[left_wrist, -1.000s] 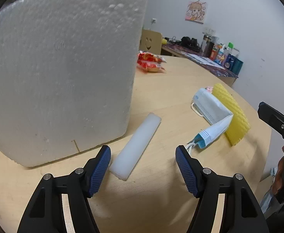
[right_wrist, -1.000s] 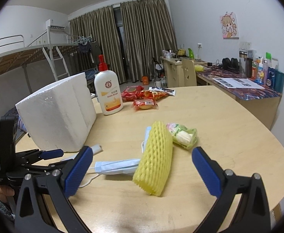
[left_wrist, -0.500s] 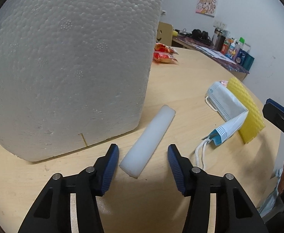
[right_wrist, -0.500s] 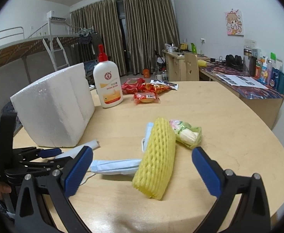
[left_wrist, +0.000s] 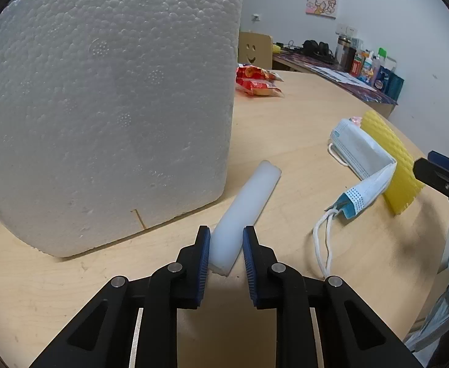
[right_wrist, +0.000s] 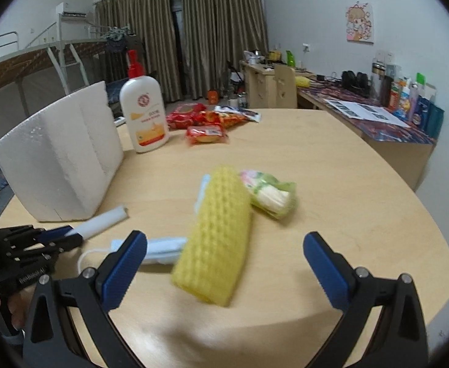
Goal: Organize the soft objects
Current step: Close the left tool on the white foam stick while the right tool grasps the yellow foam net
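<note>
White foam stick (left_wrist: 245,213) near end between left gripper (left_wrist: 226,253) closing fingers (left_wrist: 204,253), touching | right gripper (right_wrist: 224,263) fingers wide apart

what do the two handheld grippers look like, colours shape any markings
Both are black plastic with angular, cut-out finger arms, silver pivot screws and ribbed blue pads. The left gripper shows in its own view, and the right wrist view catches small white lettering on its body, too blurred to read. The right gripper looks the same build.
</note>
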`<state>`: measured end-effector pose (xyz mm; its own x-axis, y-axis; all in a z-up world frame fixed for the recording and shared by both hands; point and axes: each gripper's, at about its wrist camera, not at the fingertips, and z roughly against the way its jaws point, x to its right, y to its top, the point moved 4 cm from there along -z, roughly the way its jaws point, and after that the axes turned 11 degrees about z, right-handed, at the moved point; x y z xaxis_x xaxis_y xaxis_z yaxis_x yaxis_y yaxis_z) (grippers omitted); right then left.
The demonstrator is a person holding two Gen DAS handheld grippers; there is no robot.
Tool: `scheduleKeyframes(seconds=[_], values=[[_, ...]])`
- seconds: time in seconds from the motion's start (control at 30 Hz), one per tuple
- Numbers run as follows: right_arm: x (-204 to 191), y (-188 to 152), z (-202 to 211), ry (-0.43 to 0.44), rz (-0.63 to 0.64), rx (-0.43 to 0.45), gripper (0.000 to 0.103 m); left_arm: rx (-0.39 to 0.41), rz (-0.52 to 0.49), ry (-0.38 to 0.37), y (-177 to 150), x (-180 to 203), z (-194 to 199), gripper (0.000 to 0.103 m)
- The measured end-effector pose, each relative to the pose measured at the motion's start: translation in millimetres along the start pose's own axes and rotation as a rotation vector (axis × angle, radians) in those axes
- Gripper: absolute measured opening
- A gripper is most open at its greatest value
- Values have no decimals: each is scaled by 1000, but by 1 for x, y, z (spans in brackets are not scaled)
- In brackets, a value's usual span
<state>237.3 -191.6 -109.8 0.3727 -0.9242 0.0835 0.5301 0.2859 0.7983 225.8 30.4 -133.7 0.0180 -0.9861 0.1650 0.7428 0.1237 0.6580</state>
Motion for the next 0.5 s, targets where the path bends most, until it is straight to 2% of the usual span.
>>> scheduleKeyframes(seconds=[0.07,0.17,0.23,0.3,0.37,0.47,0.5], values=[[1,-4,3,-15,6,-12,102,1,-4,2,-2,-2,1,23],[-5,-10,0,-21,36,-48,95,3,-8,4,-4,-1,3,23],[-9,-12,-5,-20,52,-72,84,3,-4,2,-4,-2,3,23],[-12,-15,-8,-17,64,-89,69,3,-5,2,-4,-1,3,23],[-13,-18,-12,-21,68,-103,64,5,-9,4,-4,0,3,23],[-11,-21,-14,-33,64,-115,41,5,-13,4,-4,1,3,22],[-8,-22,-15,-33,55,-111,37,6,-15,5,-4,2,3,21]])
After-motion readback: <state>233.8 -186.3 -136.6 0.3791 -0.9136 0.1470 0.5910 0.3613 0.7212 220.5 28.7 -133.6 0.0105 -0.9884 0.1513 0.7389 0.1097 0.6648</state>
